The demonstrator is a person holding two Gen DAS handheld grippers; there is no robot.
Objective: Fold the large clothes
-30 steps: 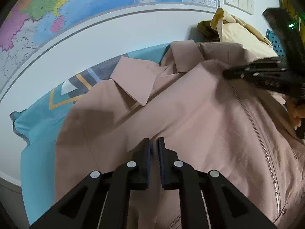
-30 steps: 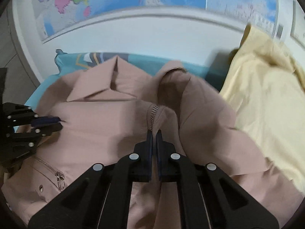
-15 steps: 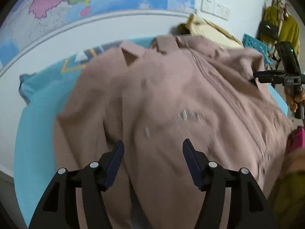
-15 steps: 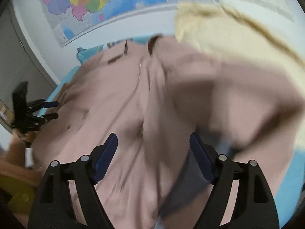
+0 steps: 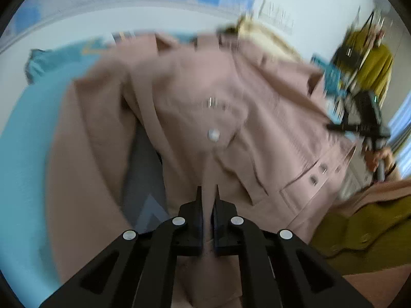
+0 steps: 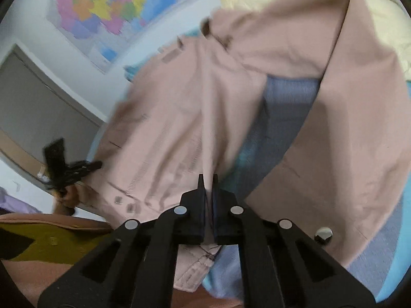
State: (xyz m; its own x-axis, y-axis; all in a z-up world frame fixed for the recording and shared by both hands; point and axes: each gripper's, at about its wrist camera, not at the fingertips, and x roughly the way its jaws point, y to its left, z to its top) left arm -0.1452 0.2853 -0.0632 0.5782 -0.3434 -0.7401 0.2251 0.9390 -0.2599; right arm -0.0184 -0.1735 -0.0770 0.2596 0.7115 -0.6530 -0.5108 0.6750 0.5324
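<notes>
Firstly, left wrist view: the left gripper point(image 5: 207, 192) is closed to a narrow slit, with a fold of the pink jacket point(image 5: 205, 97) pinched between its fingers. The jacket spreads from 6 o'clock up toward 12 o'clock over the blue bedsheet point(image 5: 23, 154); gripping the hem edge allows the lower part to be lifted for a fold. A snap button point(image 5: 213, 134) lies above the fingers. At 3 o'clock the right gripper point(image 5: 341, 127) is visible at the jacket's far edge; blur prevents judging its jaws here. A yellow garment point(image 5: 259, 33) at 1 o'clock is mostly hidden behind the jacket.

Next, right wrist view: the right gripper point(image 6: 208, 179) is likewise nearly closed on a jacket point(image 6: 179, 107) edge. The matching grips presumably keep the hem taut. At 9 o'clock the left gripper point(image 6: 77, 169) is small and smeared. A sleeve point(image 6: 346, 128) runs from 1 to 4 o'clock, partly covering the bedsheet point(image 6: 287, 97). The wall map point(image 6: 115, 7) sits at 11 o'clock.
</notes>
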